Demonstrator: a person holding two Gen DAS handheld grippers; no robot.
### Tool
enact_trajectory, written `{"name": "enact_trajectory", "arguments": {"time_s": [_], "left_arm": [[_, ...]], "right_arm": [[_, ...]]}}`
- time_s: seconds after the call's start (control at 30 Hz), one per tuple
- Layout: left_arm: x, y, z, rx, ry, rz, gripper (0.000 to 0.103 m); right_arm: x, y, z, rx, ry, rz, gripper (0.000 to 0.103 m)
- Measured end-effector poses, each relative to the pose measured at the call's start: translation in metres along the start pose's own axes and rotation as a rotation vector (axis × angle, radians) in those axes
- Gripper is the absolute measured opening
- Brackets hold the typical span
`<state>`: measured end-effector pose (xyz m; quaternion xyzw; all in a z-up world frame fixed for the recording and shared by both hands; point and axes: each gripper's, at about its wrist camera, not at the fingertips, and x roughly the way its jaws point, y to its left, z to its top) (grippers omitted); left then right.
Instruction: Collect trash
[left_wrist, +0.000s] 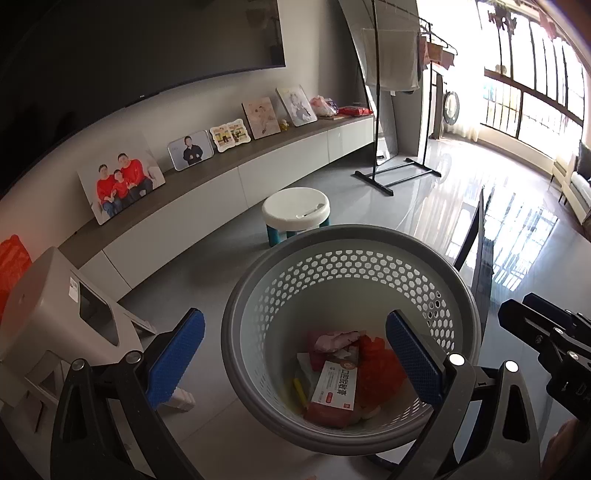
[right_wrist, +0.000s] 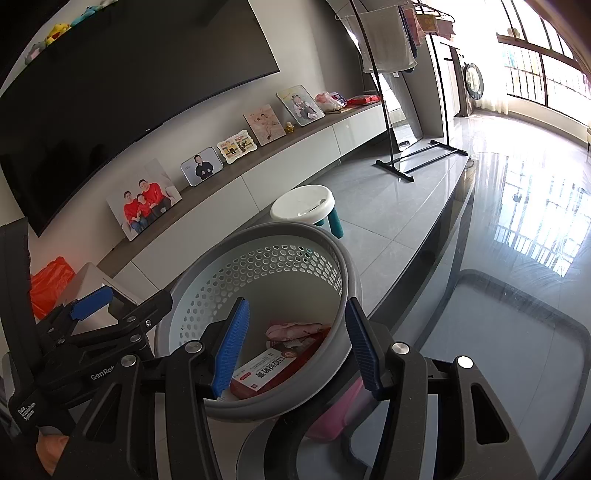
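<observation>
Both grippers are parked over the round grey plastic basket with the honeycomb-perforated wall (left_wrist: 354, 273), and both are released, nothing between the blue pads. My left gripper (left_wrist: 291, 354) straddles the near-left rim, one finger outside the basket and one hanging inside it. My right gripper (right_wrist: 295, 343) has its left finger inside and its right finger out past the rim.

Trash sits at the bottom, just ahead of and below the fingertips: a white-and-red cardboard box (left_wrist: 332, 387), a crumpled pink wrapper (left_wrist: 336, 339), red plastic scrap (left_wrist: 380, 365), and a yellow stick (left_wrist: 300, 391).
</observation>
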<state>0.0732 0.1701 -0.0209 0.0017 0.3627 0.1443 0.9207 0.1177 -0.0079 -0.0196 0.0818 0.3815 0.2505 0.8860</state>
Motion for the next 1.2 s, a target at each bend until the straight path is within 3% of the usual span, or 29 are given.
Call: {"name": "enact_trajectory", "arguments": {"time_s": [1.2], "left_arm": [[0.0026, -0.0030, -0.0047, -0.004, 0.017, -0.007, 0.097]], "right_arm": [[-0.0004, -0.0009, -0.0027, -0.011, 0.003, -0.001, 0.052]]}}
